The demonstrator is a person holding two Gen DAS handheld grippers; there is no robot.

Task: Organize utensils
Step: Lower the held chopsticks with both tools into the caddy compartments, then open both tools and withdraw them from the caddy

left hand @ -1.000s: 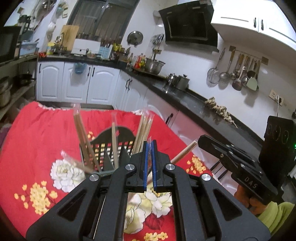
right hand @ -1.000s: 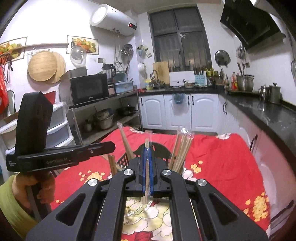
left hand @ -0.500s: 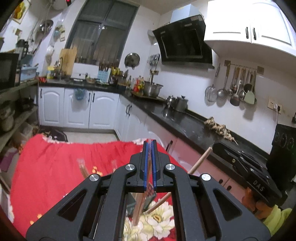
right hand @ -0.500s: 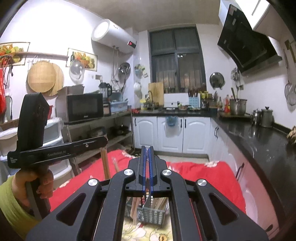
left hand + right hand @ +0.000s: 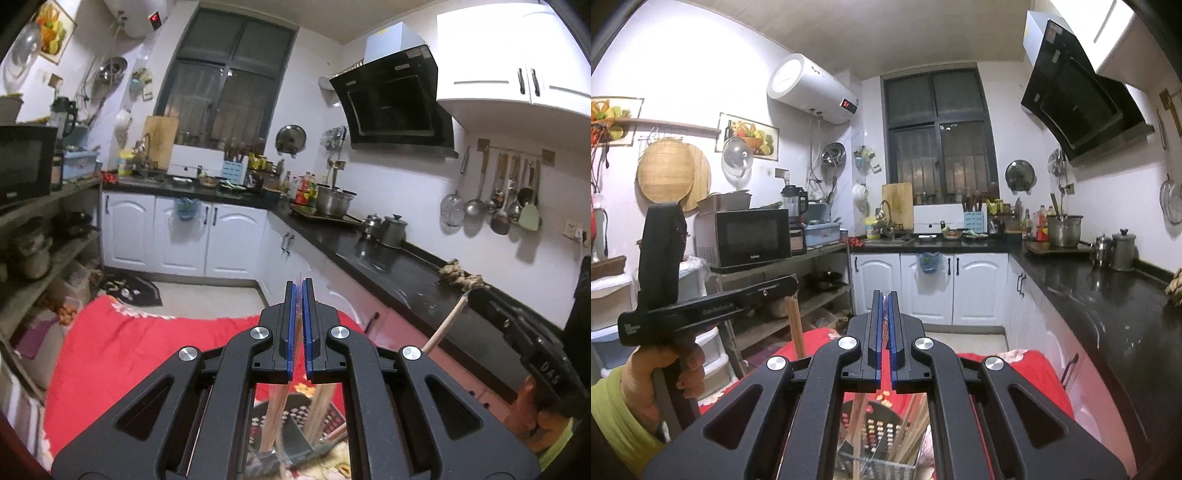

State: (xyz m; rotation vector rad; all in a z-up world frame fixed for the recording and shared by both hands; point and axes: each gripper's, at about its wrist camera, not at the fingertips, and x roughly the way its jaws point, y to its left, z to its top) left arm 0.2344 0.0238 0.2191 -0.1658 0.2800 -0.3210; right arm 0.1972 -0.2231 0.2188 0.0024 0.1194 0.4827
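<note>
I am holding two grippers above the red tablecloth. The left gripper is clamping one wrapped bundle of chopsticks; the right gripper is pinching another chopstick packet. Both packets are hanging over the single utensil basket below. I am seeing open floor beyond the cloth's far edge.

Red cloth, black grippers, pale wood

The tablecloth is bright red with cream and yellow flowers at 6 o'clock. Both the left gripper and the right gripper are matte black with blue pads; the wrapped chopsticks are tan; a sleeve is yellow-green.
</note>
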